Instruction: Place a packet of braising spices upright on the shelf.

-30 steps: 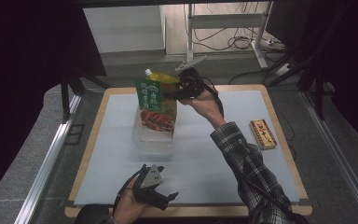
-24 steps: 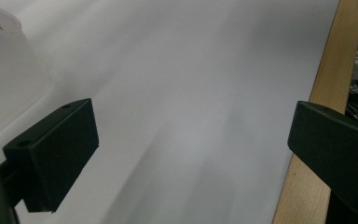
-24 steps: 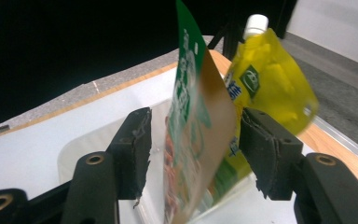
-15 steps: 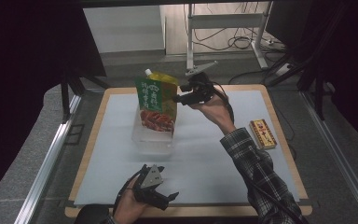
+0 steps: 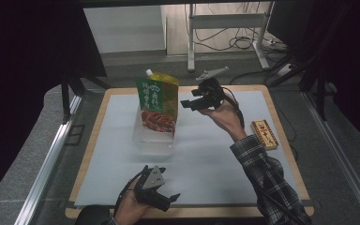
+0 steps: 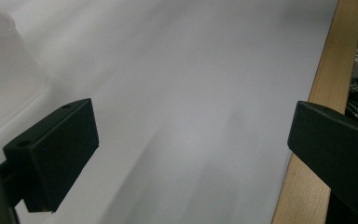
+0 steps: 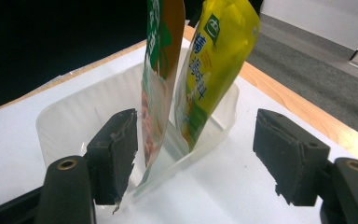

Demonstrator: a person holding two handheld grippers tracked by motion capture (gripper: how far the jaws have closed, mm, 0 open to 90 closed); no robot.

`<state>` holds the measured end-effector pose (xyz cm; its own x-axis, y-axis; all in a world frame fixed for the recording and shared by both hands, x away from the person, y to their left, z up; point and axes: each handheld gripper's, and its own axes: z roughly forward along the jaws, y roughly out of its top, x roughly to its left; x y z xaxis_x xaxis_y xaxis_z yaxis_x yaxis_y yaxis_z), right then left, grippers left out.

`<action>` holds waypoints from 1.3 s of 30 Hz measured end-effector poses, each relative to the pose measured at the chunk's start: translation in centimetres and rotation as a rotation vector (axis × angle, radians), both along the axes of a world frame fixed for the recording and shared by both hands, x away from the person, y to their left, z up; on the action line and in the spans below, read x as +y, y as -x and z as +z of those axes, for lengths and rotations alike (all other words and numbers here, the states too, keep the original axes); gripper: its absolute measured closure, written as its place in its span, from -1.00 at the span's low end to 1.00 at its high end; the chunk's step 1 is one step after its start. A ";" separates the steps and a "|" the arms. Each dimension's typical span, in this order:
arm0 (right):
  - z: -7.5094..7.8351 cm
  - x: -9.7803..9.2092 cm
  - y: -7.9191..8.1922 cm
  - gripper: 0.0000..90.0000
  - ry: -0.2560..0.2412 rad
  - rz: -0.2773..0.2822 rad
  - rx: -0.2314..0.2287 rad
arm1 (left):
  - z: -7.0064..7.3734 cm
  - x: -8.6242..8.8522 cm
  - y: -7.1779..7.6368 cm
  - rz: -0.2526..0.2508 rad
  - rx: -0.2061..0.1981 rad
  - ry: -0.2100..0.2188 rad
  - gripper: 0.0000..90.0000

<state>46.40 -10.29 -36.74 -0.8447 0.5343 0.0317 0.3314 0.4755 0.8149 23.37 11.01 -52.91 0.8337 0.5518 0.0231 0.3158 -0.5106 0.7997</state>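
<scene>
Two pouches (image 5: 157,101) upright in a clear tub (image 5: 153,140) far left of centre, propped by its walls; right gripper (image 5: 187,104) just right of them, jaws wide, empty; left gripper (image 5: 168,199) low at near edge, spread wide, holding nothing, apparently idle.

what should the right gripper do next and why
Probably swing toward the small box and reach for it. The right gripper is open, holding nothing, beside the clear tray, where the green pouch and yellow pouch already stand. The box lies alone near the table's right edge.
</scene>
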 end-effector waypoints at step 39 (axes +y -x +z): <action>-4.1 -7.4 2.6 -0.58 0.043 -0.090 0.002 | -0.1 -0.2 0.0 -0.004 -0.002 -0.005 -0.97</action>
<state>43.80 -17.67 -40.87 -0.7930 0.6091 0.0086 0.3758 0.4781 0.7939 23.41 10.84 -53.01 0.8357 0.5484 0.0276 0.3124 -0.5162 0.7975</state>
